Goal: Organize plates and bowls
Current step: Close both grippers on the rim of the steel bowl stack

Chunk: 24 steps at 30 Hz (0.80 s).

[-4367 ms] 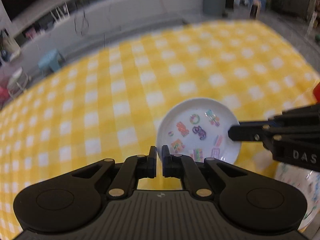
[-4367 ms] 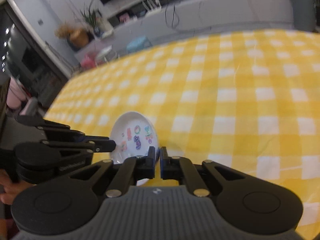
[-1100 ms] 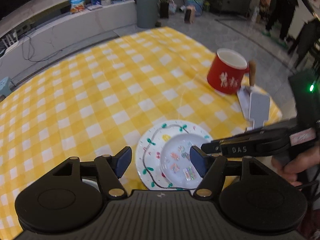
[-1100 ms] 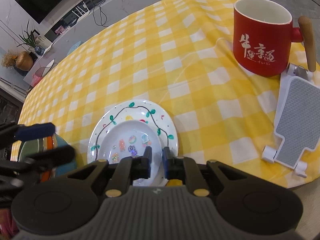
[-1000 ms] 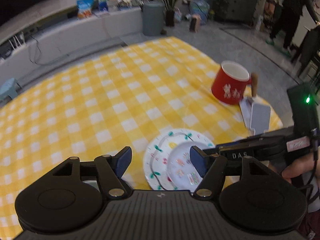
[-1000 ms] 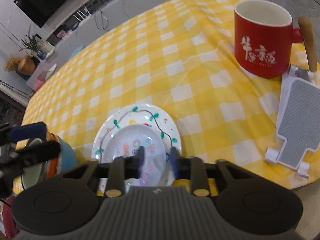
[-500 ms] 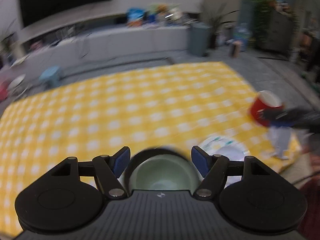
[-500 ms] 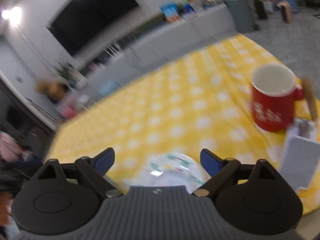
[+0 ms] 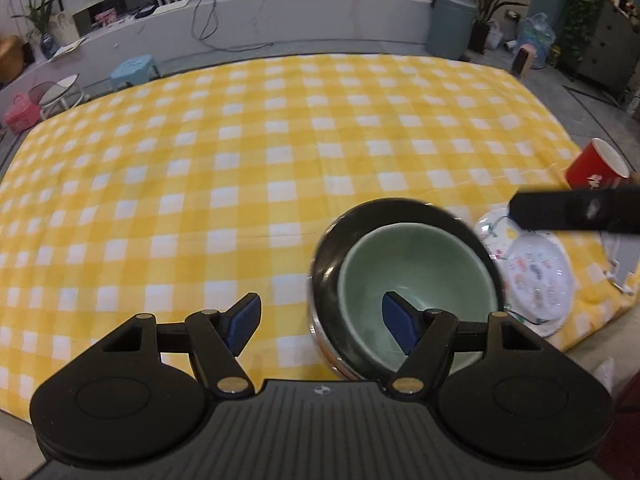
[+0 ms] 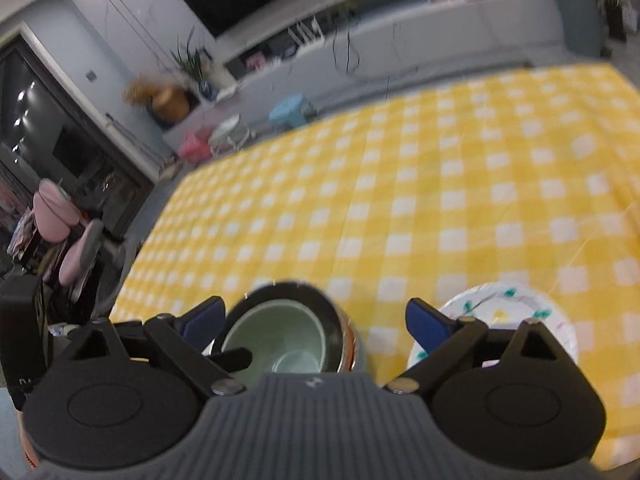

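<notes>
A pale green bowl [image 9: 416, 276] sits nested inside a dark-rimmed bowl [image 9: 332, 248] near the table's front edge; both show in the right wrist view [image 10: 280, 344]. Beside them on the right, a small white plate with coloured stickers [image 9: 536, 268] lies on a larger white plate with a green vine pattern [image 9: 558, 322], also in the right wrist view [image 10: 500, 308]. My left gripper [image 9: 320, 318] is open and empty, its right finger over the green bowl. My right gripper [image 10: 314, 316] is open and empty above the bowls.
A yellow and white checked cloth [image 9: 260, 152] covers the table. A red mug [image 9: 596, 170] stands at the right edge, beside a white and grey object [image 9: 622, 260]. Stools and a long low bench stand beyond the table's far side.
Both grippers have let go of the small sticker plate, which now lies on the vine plate. Both opened and swung left to the nested bowls.
</notes>
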### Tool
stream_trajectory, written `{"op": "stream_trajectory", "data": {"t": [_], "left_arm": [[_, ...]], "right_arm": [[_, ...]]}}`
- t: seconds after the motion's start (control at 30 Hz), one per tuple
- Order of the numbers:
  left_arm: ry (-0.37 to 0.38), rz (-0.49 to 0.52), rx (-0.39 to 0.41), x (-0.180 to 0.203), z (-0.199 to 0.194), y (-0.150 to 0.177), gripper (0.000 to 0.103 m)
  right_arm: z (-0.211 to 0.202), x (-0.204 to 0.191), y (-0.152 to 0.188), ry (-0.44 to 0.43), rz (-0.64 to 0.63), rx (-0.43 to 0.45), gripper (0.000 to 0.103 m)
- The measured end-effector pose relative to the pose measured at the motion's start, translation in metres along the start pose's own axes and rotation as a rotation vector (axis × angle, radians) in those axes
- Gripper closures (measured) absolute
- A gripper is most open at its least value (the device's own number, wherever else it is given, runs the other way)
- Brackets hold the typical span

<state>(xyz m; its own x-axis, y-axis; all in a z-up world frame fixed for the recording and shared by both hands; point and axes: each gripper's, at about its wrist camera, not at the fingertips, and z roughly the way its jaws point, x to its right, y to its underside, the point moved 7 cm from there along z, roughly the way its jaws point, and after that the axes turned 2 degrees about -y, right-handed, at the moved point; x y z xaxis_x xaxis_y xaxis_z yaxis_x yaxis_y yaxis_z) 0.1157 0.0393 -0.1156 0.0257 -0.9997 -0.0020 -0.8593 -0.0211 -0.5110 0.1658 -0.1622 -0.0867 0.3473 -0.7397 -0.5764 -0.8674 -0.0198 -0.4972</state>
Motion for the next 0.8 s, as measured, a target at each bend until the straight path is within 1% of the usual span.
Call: {"op": "stream_trajectory", "data": {"t": [0.07,0.1,0.13,0.23,0.33,0.37,0.4,0.43,0.47,0.57,0.67,0.7,0.73,0.8], "left_arm": [[0.038,-0.041,-0.024,-0.005,0.005,0.003,0.022],[0.065,-0.066,-0.038,-0.008,0.008,0.004,0.022],[0.091,-0.095,-0.053,-0.009,0.013,0.005,0.022],[0.128,-0.155,-0.087,-0.016,0.023,0.008,0.026],[0.127,-0.157,-0.075,-0.017,0.026,0.012,0.026],[0.129,-0.157,-0.083,-0.016,0.028,0.014,0.026],[0.136,-0.165,-0.095,-0.013,0.033,0.015,0.028],[0.135,-0.183,-0.102,-0.012,0.037,0.016,0.029],[0.141,-0.215,-0.090,-0.015,0.038,0.016,0.028],[0.195,-0.320,-0.111,-0.020,0.047,0.017,0.029],[0.277,-0.404,-0.147,-0.023,0.055,0.022,0.026],[0.294,-0.438,-0.151,-0.024,0.057,0.023,0.026],[0.303,-0.464,-0.154,-0.025,0.059,0.025,0.025],[0.324,-0.482,-0.160,-0.025,0.061,0.026,0.025]], "right_arm": [[0.015,0.004,0.010,0.016,0.019,-0.031,0.024],[0.022,0.006,0.016,0.023,0.027,-0.052,0.037],[0.028,0.005,0.023,0.027,0.034,-0.071,0.044],[0.044,0.007,0.034,0.042,0.039,-0.115,0.044],[0.056,0.009,0.043,0.053,0.049,-0.146,0.044],[0.060,0.008,0.045,0.048,0.058,-0.156,0.044],[0.064,0.007,0.046,0.052,0.061,-0.161,0.043],[0.068,0.007,0.048,0.061,0.054,-0.166,0.043],[0.071,0.008,0.049,0.068,0.053,-0.167,0.045],[0.077,0.007,0.053,0.058,0.053,-0.182,0.046],[0.081,0.004,0.059,0.061,0.037,-0.192,0.045],[0.083,0.004,0.060,0.067,0.026,-0.191,0.045],[0.084,0.004,0.061,0.069,0.022,-0.189,0.045],[0.084,0.003,0.060,0.069,0.014,-0.186,0.045]]}}
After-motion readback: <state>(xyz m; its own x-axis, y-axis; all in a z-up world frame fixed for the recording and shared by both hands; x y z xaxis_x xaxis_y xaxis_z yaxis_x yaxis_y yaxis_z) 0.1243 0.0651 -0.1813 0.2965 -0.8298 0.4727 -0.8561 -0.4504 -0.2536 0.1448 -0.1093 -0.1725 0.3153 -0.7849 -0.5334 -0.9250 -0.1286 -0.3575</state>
